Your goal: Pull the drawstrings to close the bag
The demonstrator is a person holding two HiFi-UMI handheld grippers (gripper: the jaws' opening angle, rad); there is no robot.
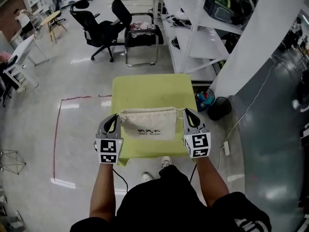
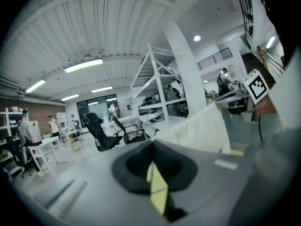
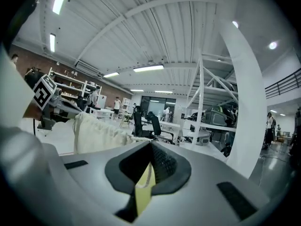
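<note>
Open workshop floor with office chairs (image 1: 104,25) and white shelving (image 1: 193,28) surrounds a small yellow-green table (image 1: 145,83). On the near half of this table lies a cream drawstring bag (image 1: 148,124), flat, with printed letters facing up. Its gathered mouth is the edge far from the person, and this edge runs from left to right.

The left gripper (image 1: 114,116) is just beside the left end of the mouth, and the right gripper (image 1: 187,111) is just beside the right end. So the bag lies between the two, toward the inside from each one, and neither side is nearer than the other.

The right gripper is clenched, and a thin pale cord, the right drawstring (image 3: 146,173), passes through the small gap of its jaws; the bag stands up just to its left in the right gripper view. The left gripper is also pressed together, with the bag to its right in the left gripper view, but I cannot see a cord between its jaws.

In my judgement the mouth is already mostly gathered. The coming pull should go along the long axis of the mouth, each gripper moving outward and away from the bag, with equal force, otherwise the bag may slide to one side.
</note>
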